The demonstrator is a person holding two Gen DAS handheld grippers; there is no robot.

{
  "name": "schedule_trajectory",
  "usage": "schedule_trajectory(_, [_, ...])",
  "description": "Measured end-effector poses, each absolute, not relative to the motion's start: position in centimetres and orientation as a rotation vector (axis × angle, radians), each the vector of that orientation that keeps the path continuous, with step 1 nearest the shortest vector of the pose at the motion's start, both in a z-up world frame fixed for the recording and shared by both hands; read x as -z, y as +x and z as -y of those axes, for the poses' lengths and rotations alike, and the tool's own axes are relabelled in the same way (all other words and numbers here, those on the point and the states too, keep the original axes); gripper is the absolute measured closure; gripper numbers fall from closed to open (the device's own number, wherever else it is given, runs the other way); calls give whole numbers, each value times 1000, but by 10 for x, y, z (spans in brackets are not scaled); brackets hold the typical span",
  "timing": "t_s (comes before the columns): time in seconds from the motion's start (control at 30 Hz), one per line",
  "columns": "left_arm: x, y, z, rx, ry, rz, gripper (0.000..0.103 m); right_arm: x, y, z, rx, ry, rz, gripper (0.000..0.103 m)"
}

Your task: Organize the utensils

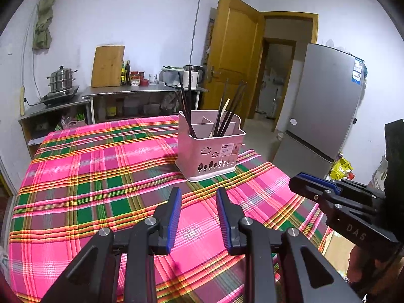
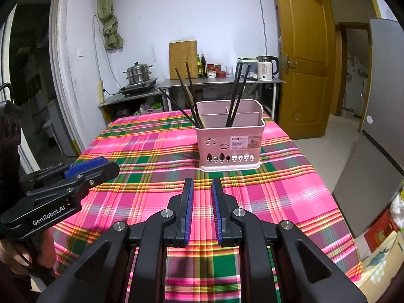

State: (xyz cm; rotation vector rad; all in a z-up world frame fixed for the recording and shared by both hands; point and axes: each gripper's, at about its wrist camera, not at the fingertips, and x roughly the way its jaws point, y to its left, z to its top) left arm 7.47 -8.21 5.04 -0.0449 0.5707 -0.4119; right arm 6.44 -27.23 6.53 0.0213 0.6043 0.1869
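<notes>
A pink utensil basket (image 1: 209,151) (image 2: 229,141) with divided compartments stands on the pink-and-green plaid tablecloth (image 1: 101,176) (image 2: 151,151). Several dark chopsticks (image 1: 185,106) (image 2: 192,96) lean in its left compartment, and more, with one pale chopstick (image 1: 222,113), lean in the right one (image 2: 237,93). My left gripper (image 1: 199,192) is open and empty, hovering over the cloth short of the basket. My right gripper (image 2: 202,183) is open and empty, also in front of the basket. Each gripper shows in the other's view, the right (image 1: 315,189) and the left (image 2: 96,169).
A metal counter (image 1: 141,89) at the back wall holds a steamer pot (image 1: 61,78), cutting board (image 1: 107,65), bottles and a kettle (image 1: 193,75). A wooden door (image 1: 234,58) and a grey fridge (image 1: 325,101) stand to the right. The table edge drops off on the right.
</notes>
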Motion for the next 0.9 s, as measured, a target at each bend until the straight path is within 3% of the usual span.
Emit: schedule_trajectory(0.9, [-49,69,77,401,-60,-579,75,-66,59,275,-177,20,-611,88])
